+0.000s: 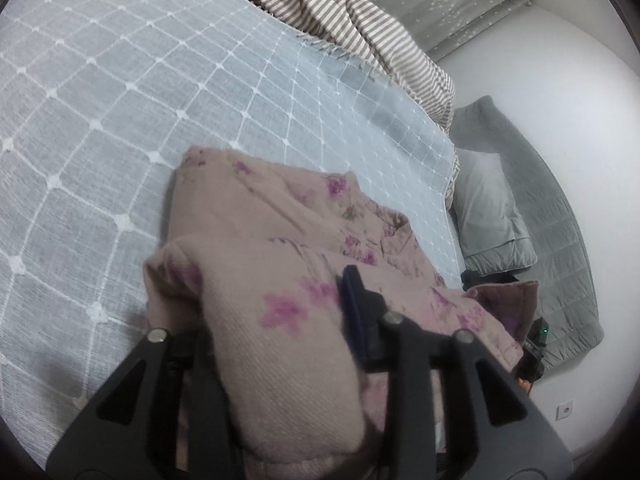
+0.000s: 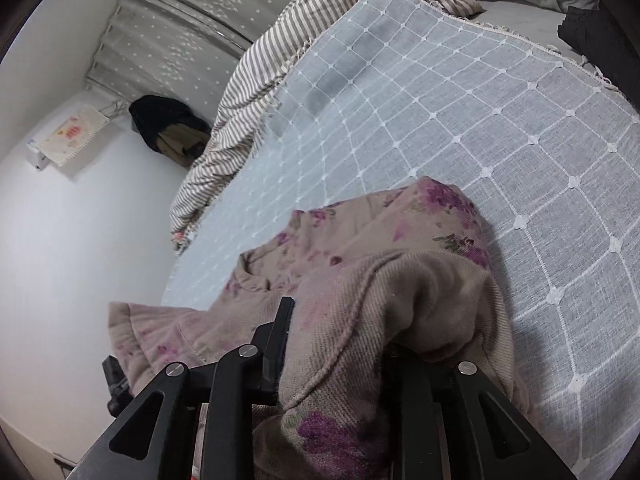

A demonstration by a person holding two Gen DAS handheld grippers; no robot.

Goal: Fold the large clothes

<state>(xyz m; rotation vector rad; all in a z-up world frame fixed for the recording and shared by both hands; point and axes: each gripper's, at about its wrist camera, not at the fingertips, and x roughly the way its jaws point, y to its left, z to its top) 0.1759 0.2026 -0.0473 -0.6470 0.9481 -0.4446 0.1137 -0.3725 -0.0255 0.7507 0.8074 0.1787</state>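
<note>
A large beige garment with purple flowers (image 1: 280, 232) lies partly on the blue-grey checked bedspread (image 1: 120, 100). My left gripper (image 1: 276, 320) is shut on a thick fold of it; the cloth fills the space between the fingers and hides the left finger. In the right wrist view the same garment (image 2: 360, 240) drapes over my right gripper (image 2: 340, 344), which is shut on a bunched fold. Its right finger is hidden under cloth. Both grippers hold the garment above the bed's near edge.
A striped blanket (image 1: 360, 28) is bunched at the far side of the bedspread (image 2: 480, 120). Grey pillows (image 1: 492, 216) and a grey quilt (image 1: 568, 280) lie by the white wall. Dark clothes (image 2: 168, 120) hang near the curtain (image 2: 192, 28).
</note>
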